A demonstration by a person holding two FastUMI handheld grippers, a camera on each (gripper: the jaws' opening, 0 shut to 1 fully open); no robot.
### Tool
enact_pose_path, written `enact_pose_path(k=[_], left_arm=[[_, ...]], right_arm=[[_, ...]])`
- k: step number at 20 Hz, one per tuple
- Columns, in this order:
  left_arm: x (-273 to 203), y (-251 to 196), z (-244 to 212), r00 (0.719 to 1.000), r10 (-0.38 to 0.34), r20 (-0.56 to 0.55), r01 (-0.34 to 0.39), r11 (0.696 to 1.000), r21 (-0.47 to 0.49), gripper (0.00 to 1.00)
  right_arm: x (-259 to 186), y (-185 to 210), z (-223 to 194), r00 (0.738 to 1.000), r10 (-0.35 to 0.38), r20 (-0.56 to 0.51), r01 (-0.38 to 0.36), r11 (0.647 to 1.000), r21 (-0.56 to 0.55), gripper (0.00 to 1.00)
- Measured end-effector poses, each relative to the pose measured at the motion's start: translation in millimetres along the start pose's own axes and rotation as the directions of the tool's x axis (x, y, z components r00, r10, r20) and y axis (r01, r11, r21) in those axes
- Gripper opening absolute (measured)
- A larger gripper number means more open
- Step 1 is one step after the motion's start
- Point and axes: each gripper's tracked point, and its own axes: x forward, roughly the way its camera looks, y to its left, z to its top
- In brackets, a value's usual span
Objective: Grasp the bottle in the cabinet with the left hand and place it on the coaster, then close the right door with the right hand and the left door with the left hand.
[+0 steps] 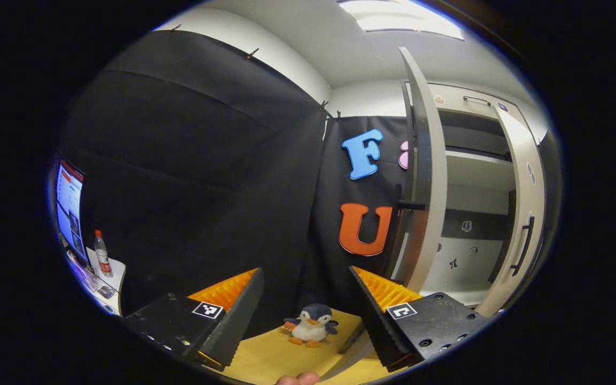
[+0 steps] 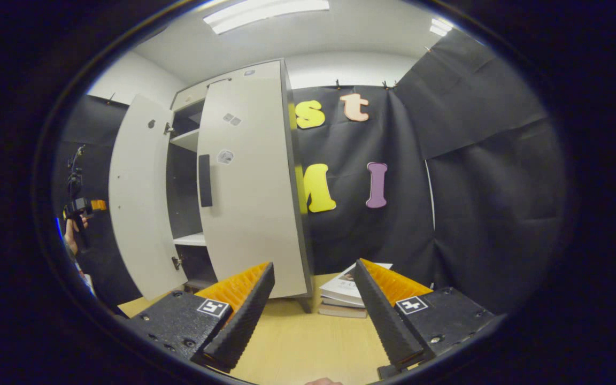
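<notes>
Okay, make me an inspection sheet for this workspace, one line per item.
Surface: yellow table, bare between the gripper fingers.
Job's things: cabinet with both doors open; left door, right door; bottle and coaster nothing seen inside.
Clutter: toy penguin, stack of books, a water bottle on a side desk.
Grippers: left gripper open, empty; right gripper open, empty.
Cables: nothing seen.
Surroundings: black cloth walls, ceiling light, monitor.

Plush penguin (image 1: 310, 324) on yellow tabletop (image 1: 265, 358); stacked books (image 2: 346, 297) beside cabinet.
</notes>
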Motion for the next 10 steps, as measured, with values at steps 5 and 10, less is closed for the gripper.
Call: enact_pose_path(k=[5, 10], left_arm=[[24, 0, -4, 1.0, 0.015, 0.006, -0.015, 1.0, 0.004, 0.95], [24, -8, -12, 1.0, -0.01, -0.026, 0.008, 0.997, -0.074, 0.85]], right_arm=[[6, 2, 1, 1.0, -0.014, -0.001, 0.014, 1.0, 0.0, 0.98], [13, 8, 4, 1.0, 0.004, 0.003, -0.004, 1.0, -0.005, 0.98]])
